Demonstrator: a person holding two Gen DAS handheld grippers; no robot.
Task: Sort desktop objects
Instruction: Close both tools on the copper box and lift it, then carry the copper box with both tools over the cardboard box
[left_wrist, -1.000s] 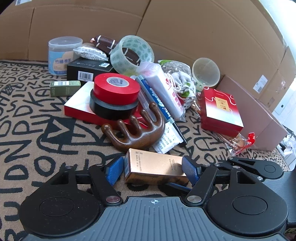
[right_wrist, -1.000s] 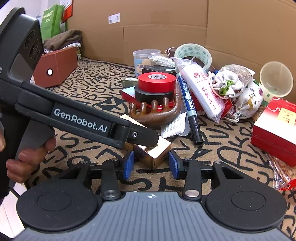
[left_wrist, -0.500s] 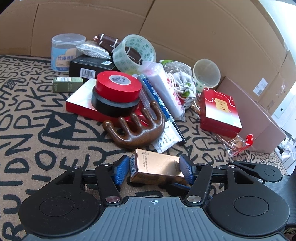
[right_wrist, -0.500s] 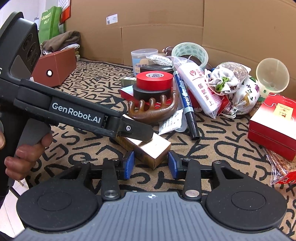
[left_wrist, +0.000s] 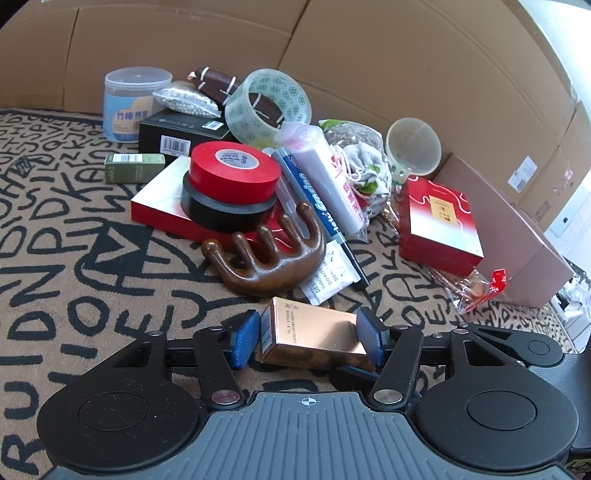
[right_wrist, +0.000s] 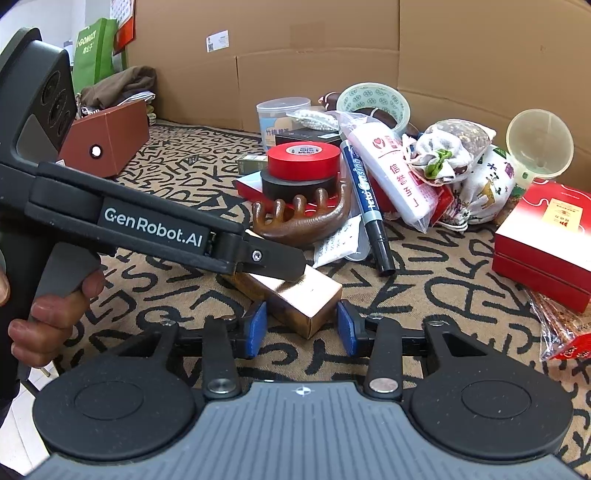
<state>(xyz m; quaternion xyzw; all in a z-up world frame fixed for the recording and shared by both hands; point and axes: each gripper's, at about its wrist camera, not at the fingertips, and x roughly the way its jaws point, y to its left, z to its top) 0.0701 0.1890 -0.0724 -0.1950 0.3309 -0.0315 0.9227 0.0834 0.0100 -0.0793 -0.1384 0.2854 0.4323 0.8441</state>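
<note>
Plainly, "GenRobot.AI" marks the left gripper (right_wrist: 280, 264), fingers clamping the copper box (left_wrist: 310, 332); right gripper (right_wrist: 301, 325) fingers gape.

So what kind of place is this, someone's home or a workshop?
Probably a makeshift recording or storage corner, not a lived-in room: cardboard sheets wall in a letter-patterned mat heaped with odd items, with stacked cartons behind.

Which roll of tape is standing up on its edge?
The clear patterned tape roll at the back stands tilted on its edge, leaning against the pile. The red tape roll and the black tape roll lie flat, red stacked on black.
</note>
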